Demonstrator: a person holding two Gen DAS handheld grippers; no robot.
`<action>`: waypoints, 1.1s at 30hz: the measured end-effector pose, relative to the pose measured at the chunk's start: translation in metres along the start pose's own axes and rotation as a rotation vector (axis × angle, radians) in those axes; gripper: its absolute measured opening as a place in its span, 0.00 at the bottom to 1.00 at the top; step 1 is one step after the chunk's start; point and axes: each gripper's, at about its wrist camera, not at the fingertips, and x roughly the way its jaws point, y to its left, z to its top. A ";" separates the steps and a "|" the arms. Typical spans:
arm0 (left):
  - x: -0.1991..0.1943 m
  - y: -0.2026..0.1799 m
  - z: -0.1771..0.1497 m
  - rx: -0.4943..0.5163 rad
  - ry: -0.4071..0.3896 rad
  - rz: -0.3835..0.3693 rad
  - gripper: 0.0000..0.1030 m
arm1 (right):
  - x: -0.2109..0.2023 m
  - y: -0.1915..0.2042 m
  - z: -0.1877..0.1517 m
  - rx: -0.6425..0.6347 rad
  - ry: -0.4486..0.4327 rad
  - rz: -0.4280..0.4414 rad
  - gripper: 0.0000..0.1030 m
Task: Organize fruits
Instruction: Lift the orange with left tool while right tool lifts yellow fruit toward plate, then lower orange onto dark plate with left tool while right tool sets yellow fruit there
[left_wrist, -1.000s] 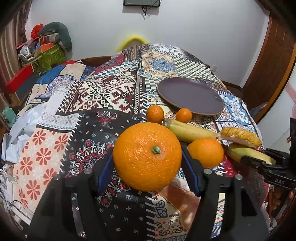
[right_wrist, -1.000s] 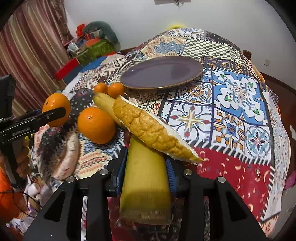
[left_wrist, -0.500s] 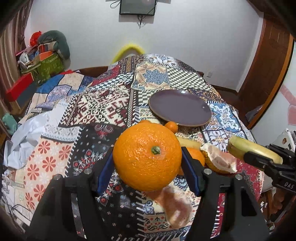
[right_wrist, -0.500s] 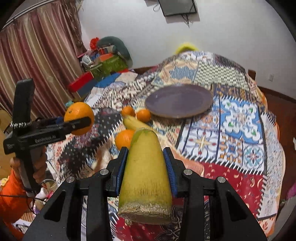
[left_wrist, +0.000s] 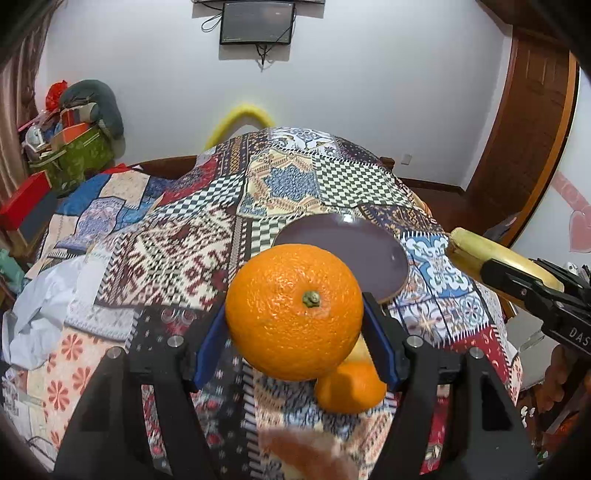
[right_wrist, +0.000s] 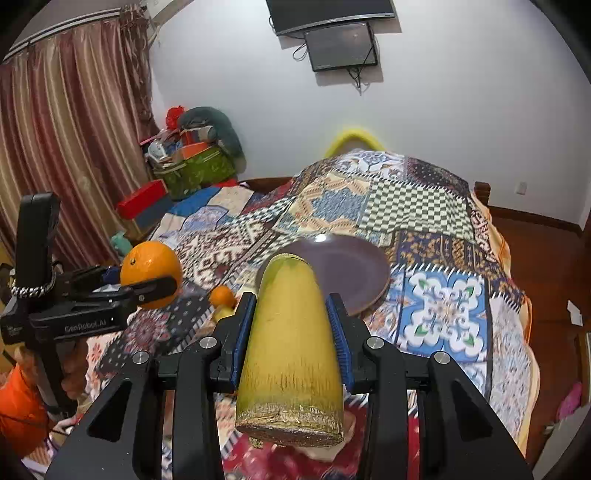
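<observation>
Since half a second ago both grippers have risen higher above the table, so the fruit left on the cloth has slid lower and partly out of sight.

Left wrist view: the left gripper is clamped on the large round orange, its blue pads pressing either side and the green stem button facing the camera. Below it a smaller orange lies on the patchwork-patterned tablecloth. The round dark purple plate sits beyond, on the cloth. At the right edge the right gripper shows side-on, with the letters "DAS" readable on its body.

Right wrist view: the right gripper is closed on the thick yellow-green tapered stalk. Its long axis runs along the fingers, the narrow end pointing away toward the plate and the cut brown base toward the camera. At left, the left gripper holds the orange in the air; its body reads "GenRobot.AI". A small orange rests on the cloth.
</observation>
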 end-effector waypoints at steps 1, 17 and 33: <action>0.005 -0.001 0.004 0.003 -0.001 0.000 0.66 | 0.003 -0.003 0.003 0.001 -0.004 -0.004 0.34; 0.101 0.003 0.052 -0.011 0.076 -0.035 0.66 | 0.067 -0.037 0.028 0.003 0.000 -0.037 0.34; 0.185 0.011 0.075 0.008 0.202 -0.007 0.66 | 0.136 -0.066 0.051 -0.024 0.065 -0.085 0.34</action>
